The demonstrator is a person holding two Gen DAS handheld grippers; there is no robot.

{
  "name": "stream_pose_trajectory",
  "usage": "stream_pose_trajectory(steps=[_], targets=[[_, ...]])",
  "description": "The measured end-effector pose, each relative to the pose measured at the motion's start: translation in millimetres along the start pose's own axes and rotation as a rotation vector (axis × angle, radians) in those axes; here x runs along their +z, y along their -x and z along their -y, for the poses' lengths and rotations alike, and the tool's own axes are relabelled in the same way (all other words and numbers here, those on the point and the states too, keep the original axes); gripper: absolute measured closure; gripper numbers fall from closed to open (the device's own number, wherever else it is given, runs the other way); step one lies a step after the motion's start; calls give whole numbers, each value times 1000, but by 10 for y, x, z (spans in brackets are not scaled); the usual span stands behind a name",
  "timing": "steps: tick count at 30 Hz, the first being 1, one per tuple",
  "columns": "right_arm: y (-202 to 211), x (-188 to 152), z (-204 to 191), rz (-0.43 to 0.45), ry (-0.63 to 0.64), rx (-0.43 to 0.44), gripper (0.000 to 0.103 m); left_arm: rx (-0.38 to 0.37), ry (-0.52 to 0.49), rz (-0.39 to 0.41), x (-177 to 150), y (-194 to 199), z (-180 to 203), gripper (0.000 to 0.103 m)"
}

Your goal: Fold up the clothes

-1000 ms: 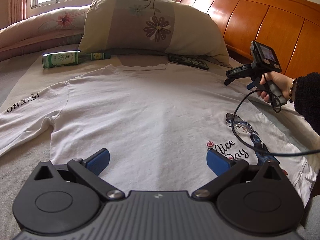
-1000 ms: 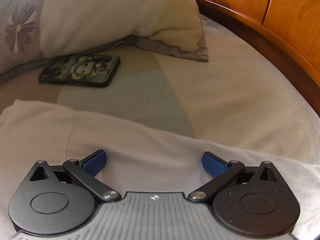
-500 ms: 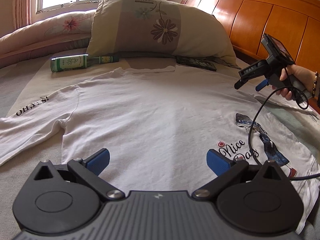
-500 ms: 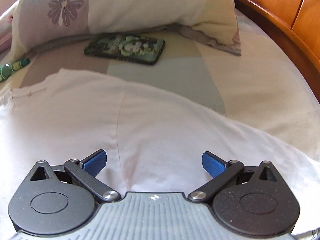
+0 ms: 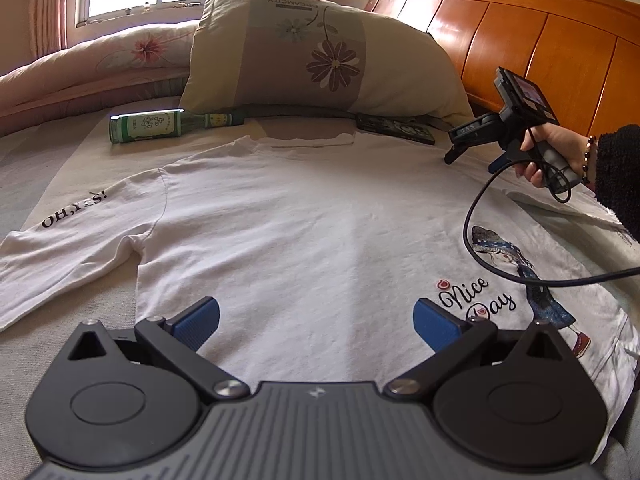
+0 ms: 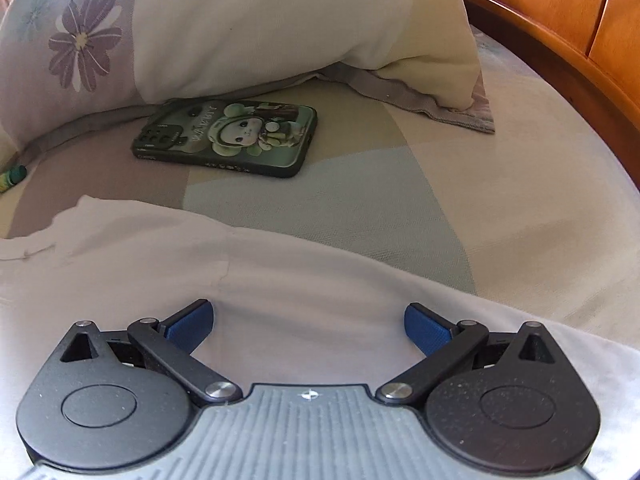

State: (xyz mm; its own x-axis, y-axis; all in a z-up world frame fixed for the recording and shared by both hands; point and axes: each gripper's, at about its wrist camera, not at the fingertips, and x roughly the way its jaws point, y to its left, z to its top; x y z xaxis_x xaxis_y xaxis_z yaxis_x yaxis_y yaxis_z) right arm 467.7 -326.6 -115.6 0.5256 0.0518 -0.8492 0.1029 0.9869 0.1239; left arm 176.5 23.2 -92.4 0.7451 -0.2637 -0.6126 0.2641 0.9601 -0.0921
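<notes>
A white T-shirt [image 5: 312, 216] lies spread flat on the bed, neck toward the pillow, with "OH,YES!" on its left sleeve and a "Nice Day" girl print at the lower right. My left gripper [image 5: 316, 320] is open and empty above the shirt's hem. My right gripper [image 6: 308, 324] is open and empty just over the shirt's right shoulder [image 6: 280, 280]. It also shows in the left wrist view [image 5: 460, 148], held in a hand near the shirt's right shoulder.
A floral pillow [image 5: 320, 52] lies behind the collar. A green glass bottle [image 5: 160, 126] lies to the left of the pillow. A phone in a green case [image 6: 228, 136] lies beside the shoulder. The wooden headboard [image 5: 540, 40] runs along the right. A black cable [image 5: 480, 248] hangs over the print.
My right gripper swung left, then back toward the phone and lower over the shoulder. My left gripper drew back and tilted up a little. Both stayed open.
</notes>
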Motion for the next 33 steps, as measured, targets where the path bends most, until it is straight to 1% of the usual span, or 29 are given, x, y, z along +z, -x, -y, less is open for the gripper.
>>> stream_pose_trajectory(steps=[3,5,8,11,14,17,20,21,23,27,29,31,33], targets=[[0,65,-98,-17,-45,-49,0,16,12,4,8,-7,-24,1],[-153,100,-141,-48,-53,-100,0,16,14,5,10,-7,-26,1],[-345,145,-205,0,-23,-166,0,10,8,5,6,20,-24,1],[-463,237,-142,68,-21,-137,0,19,5,-3,2,22,-27,1],[-424,277,-75,71,-17,-94,0,20,2,-5,0,11,-15,1],[-190,207,14,69,-48,-26,0,19,-2,-8,-1,1,-3,1],[117,70,219,60,-33,-9,0,19,-5,-10,-3,-10,8,1],[225,18,328,58,-28,-20,0,19,-6,-11,-3,-13,12,1],[418,-83,606,52,-47,-63,0,19,-8,-13,-4,-20,20,1],[706,-384,1285,29,-131,-214,0,18,-13,-16,-6,-34,36,1],[734,-511,1627,-4,-209,-271,0,19,-28,-20,9,-46,105,1],[688,-636,1935,-32,-293,-289,0,20,-43,-25,25,-59,177,1],[678,-683,2040,26,-279,-305,0,21,-59,-30,41,-72,250,1]])
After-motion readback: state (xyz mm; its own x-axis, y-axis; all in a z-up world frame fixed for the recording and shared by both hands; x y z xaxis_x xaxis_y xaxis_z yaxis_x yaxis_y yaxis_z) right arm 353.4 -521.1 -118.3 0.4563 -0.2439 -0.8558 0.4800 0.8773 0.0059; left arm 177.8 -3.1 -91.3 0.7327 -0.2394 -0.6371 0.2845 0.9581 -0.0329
